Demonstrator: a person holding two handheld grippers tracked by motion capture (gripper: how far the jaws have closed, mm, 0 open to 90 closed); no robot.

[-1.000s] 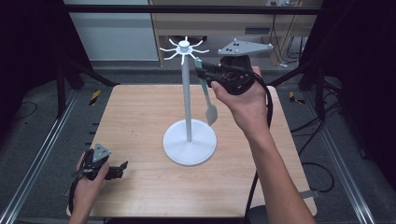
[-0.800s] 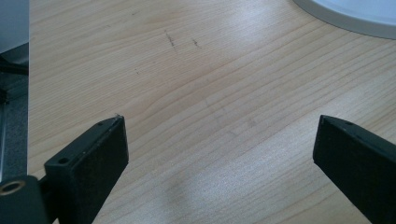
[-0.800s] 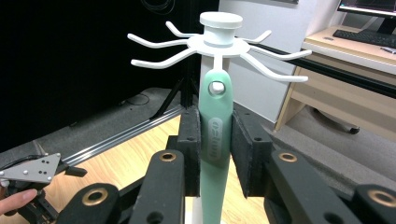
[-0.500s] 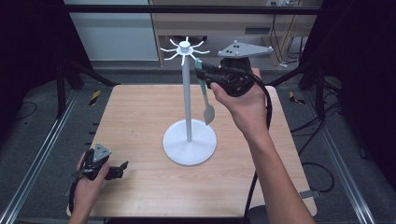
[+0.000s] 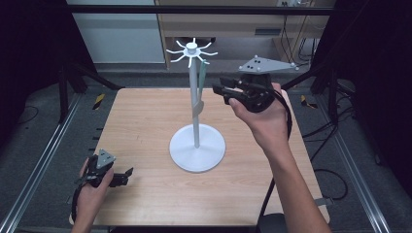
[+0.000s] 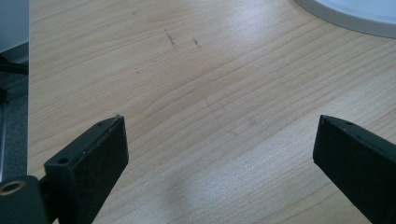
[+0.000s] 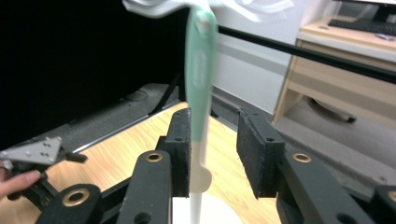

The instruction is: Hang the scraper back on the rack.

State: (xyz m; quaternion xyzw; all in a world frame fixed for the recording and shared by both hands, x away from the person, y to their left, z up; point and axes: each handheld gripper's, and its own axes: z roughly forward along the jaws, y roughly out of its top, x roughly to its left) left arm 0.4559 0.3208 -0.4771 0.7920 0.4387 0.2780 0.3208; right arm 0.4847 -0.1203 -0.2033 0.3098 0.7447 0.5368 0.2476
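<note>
The wooden bench [image 5: 145, 126] fills the middle of the high view, with dark floor and metal rails on both sides of it. On its centre stands a white stand [image 5: 197, 145]: a round flat base, a thin upright pole and a ring of short hooks at the top. From one of those hooks hangs a pale green utensil [image 5: 199, 90], long-handled with a cream-coloured end, which dangles close along the right of the pole, its lower end well above the base. The right tongs [image 5: 219, 89], held up in the person's right hand [image 5: 265, 119] to the right of the stand, point toward the pole at about the height of the utensil's lower half. In the right gripper view the utensil's handle [image 7: 200, 88] runs down between the two black jaws, close against the left one and clear of the right one; the jaws have just been opening, so the grip is released with the utensil between them. The left tongs [image 5: 122, 175] rest low at the near left corner of the bench in the person's left hand [image 5: 90, 194], well apart from the stand; their jaws stand wide apart over bare wood [image 6: 210, 107], holding nothing.
</note>
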